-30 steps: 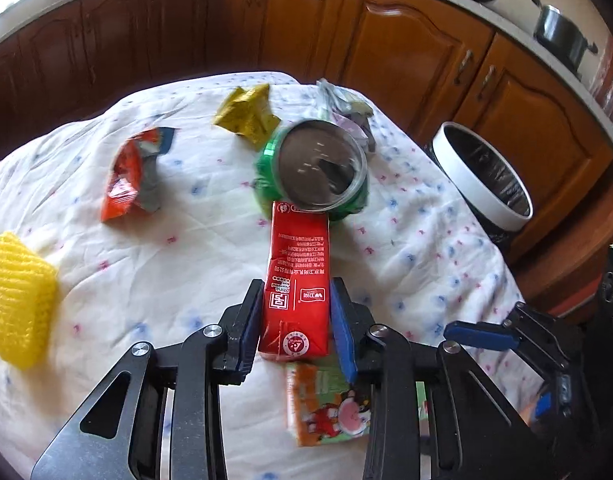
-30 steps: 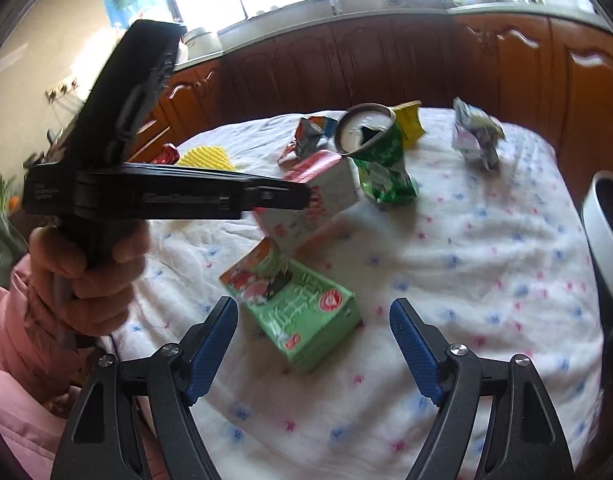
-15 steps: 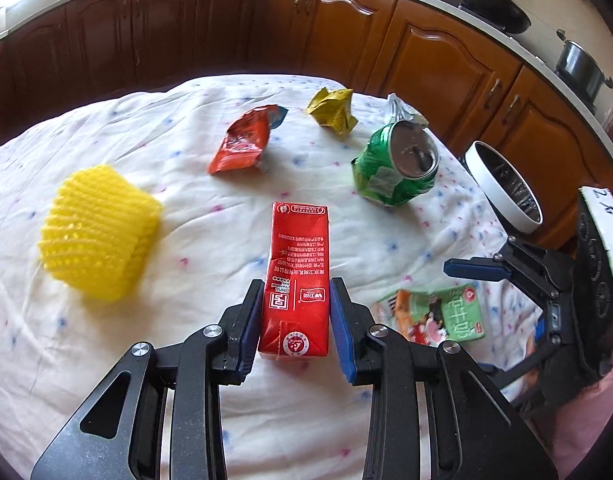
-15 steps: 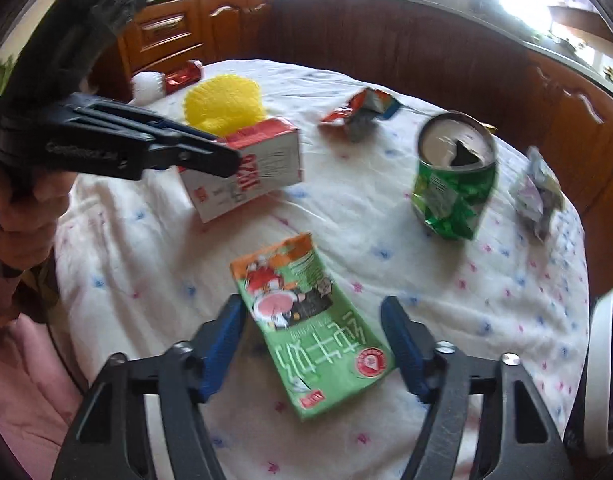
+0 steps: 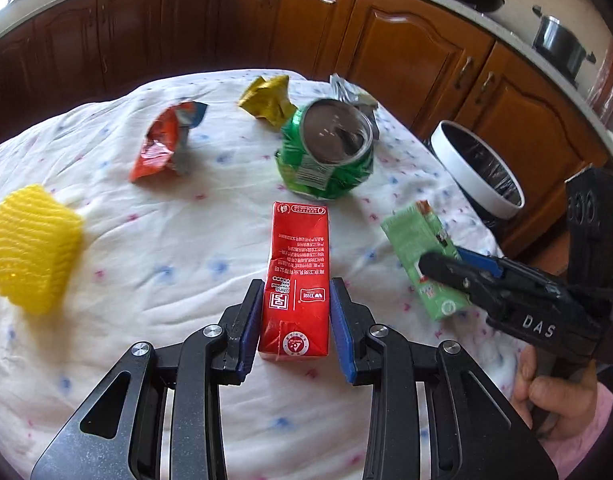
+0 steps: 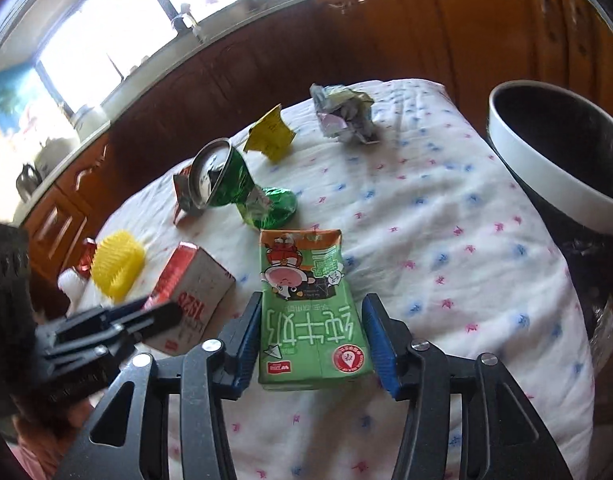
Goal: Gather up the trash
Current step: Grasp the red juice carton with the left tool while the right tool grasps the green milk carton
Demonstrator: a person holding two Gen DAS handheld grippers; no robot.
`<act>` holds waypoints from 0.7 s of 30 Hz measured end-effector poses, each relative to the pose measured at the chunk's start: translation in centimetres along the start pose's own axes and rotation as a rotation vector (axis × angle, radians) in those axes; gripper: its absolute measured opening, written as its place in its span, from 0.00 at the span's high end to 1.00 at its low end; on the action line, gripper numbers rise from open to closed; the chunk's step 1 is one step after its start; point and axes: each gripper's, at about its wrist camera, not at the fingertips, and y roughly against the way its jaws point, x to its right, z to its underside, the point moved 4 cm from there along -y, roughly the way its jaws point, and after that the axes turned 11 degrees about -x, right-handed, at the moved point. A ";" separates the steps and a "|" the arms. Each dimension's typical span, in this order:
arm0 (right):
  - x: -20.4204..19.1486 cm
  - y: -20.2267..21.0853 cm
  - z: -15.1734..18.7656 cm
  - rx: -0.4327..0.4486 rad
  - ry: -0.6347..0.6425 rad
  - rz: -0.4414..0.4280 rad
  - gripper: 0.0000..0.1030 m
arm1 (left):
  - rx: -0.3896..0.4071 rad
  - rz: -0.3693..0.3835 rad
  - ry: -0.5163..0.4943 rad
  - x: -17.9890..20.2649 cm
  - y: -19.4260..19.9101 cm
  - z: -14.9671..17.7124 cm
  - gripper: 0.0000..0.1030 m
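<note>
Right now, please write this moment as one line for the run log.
left gripper: shut on red carton | right gripper: shut on green carton | bin: open, beside table | crushed can: on table

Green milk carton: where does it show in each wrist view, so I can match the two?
Left wrist: green milk carton at right of centre, in the right gripper.
Right wrist: bottom centre, between that gripper's blue pads.
Shared landmark: crushed green can, beyond the carton in both.

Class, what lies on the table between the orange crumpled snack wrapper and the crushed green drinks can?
Only bare tablecloth between orange wrapper and green can, left wrist view.
</note>
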 end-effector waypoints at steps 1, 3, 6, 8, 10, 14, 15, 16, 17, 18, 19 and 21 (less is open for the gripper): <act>0.0 0.5 0.0 0.019 0.007 0.011 0.41 | 0.002 -0.004 0.001 0.3 -0.2 0.0 0.70; -0.3 1.3 0.2 0.050 0.025 0.034 0.37 | -0.003 -0.010 0.008 0.4 -0.4 0.1 0.65; -0.8 1.1 0.7 0.068 0.047 0.048 0.37 | 0.023 -0.032 0.025 0.2 0.0 0.5 0.48; -1.0 0.1 0.8 0.049 0.056 0.042 0.38 | 0.045 -0.058 0.040 0.0 0.2 0.6 0.48; -1.2 -0.5 1.1 0.032 0.063 0.031 0.40 | 0.055 -0.059 0.056 -0.3 0.1 0.7 0.48; -1.7 -0.8 0.7 0.031 0.086 0.041 0.41 | 0.043 -0.064 0.058 -0.6 -0.5 0.9 0.51; -1.8 -0.9 0.6 0.027 0.089 0.040 0.41 | 0.044 -0.065 0.057 -0.6 -0.5 0.9 0.57; -1.9 -1.2 0.4 0.016 0.094 0.041 0.41 | 0.045 -0.063 0.054 -0.7 -0.5 0.8 0.66; -2.1 -1.4 0.4 0.005 0.100 0.044 0.41 | 0.042 -0.058 0.053 -0.7 -0.6 0.8 0.70; -2.2 -1.5 0.4 0.000 0.104 0.044 0.41 | 0.036 -0.052 0.054 -0.7 -0.7 0.7 0.70; -2.2 -1.8 0.4 -0.006 0.108 0.044 0.44 | 0.037 -0.047 0.056 -0.8 -0.8 0.7 0.70; -2.1 -1.7 0.5 0.004 0.106 0.040 0.50 | 0.040 -0.048 0.052 -0.7 -0.9 0.6 0.71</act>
